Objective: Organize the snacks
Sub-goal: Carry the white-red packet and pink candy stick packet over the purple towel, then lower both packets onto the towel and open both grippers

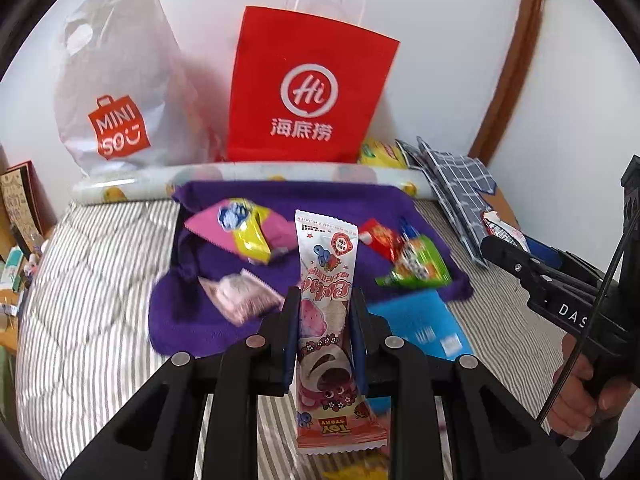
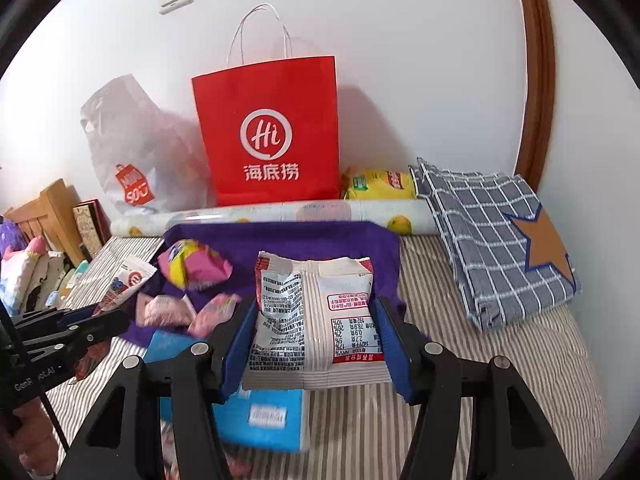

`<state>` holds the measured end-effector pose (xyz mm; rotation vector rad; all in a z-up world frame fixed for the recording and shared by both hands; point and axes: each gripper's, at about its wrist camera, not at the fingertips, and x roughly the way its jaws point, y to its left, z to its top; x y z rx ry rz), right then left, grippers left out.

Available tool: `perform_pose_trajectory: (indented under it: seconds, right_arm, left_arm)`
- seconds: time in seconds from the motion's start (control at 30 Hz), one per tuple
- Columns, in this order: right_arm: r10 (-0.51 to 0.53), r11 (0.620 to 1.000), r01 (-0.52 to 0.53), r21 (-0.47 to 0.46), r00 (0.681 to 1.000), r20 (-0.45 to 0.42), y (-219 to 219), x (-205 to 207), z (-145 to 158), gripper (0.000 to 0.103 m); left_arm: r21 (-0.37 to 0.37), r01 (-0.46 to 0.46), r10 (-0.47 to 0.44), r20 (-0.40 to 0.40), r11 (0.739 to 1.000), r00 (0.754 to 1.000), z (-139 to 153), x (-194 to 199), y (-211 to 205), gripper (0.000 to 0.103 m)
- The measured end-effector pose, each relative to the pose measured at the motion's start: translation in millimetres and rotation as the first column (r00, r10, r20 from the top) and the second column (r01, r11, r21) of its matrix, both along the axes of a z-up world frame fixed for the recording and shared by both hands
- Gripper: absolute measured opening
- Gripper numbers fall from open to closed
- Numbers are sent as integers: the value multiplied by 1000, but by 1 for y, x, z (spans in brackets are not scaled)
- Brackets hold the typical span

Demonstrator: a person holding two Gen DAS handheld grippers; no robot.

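Both tongs are loaded. The left tongs (image 1: pixel 325 336) are clamped narrow on a long pink snack bar (image 1: pixel 326 280), gripped across its middle so both sealed ends hang free. The right tongs (image 2: pixel 316 344) are closed on a wider white snack packet (image 2: pixel 316 312), pads pressing its two side edges, printed back facing the camera.

Both items are held clear of the striped bed (image 2: pixel 460 400), above a purple cloth (image 1: pixel 192 320) that serves as the sorting area. Loose snacks remain there: a pink-and-yellow pouch (image 1: pixel 244 232), a pale pink packet (image 1: pixel 240 296) and a green-and-red packet (image 1: pixel 412 264). A blue box (image 2: pixel 260 416) lies at the near edge.

A red paper bag (image 2: pixel 272 136) stands open against the wall beside a white plastic bag (image 1: pixel 120 80) (likely destinations, judging by the task). Neither held item has reached a bag yet.
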<state>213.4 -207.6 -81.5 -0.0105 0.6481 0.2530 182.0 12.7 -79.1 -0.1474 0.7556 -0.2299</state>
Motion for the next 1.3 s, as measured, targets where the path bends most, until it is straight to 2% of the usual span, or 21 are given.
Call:
perform_pose_trajectory:
  seconds: [0.13, 0.27, 0.37, 0.53, 0.7, 0.83, 0.93, 1.3]
  right_arm:
    - [1, 1000, -1, -3, 1000, 5, 5, 28, 3, 56]
    - [13, 999, -13, 36, 1000, -10, 9, 56, 6, 56]
    - [11, 1000, -11, 21, 1000, 7, 17, 76, 10, 56]
    - [5, 999, -6, 45, 1000, 4, 19, 97, -7, 56]
    - [20, 999, -18, 49, 999, -25, 18, 103, -30, 56]
    - [18, 999, -17, 34, 999, -42, 20, 105, -40, 56]
    - [13, 1000, -12, 11, 999, -51, 22, 106, -46, 56]
    - [28, 1000, -27, 13, 996, -84, 23, 109, -53, 56]
  left_arm:
    - [17, -29, 28, 22, 999, 999, 8, 25, 3, 23]
    - [33, -38, 37, 42, 999, 998, 16, 48, 2, 23]
    - [40, -38, 35, 58, 998, 998, 21, 67, 2, 23]
    - [72, -59, 54, 79, 996, 995, 11, 87, 4, 23]
    - [99, -65, 63, 27, 993, 998, -18, 97, 12, 23]
    - [77, -68, 70, -15, 995, 997, -33, 99, 17, 23]
    - [86, -73, 75, -22, 994, 997, -38, 97, 18, 23]
    - [72, -76, 78, -36, 995, 996, -42, 99, 20, 23]
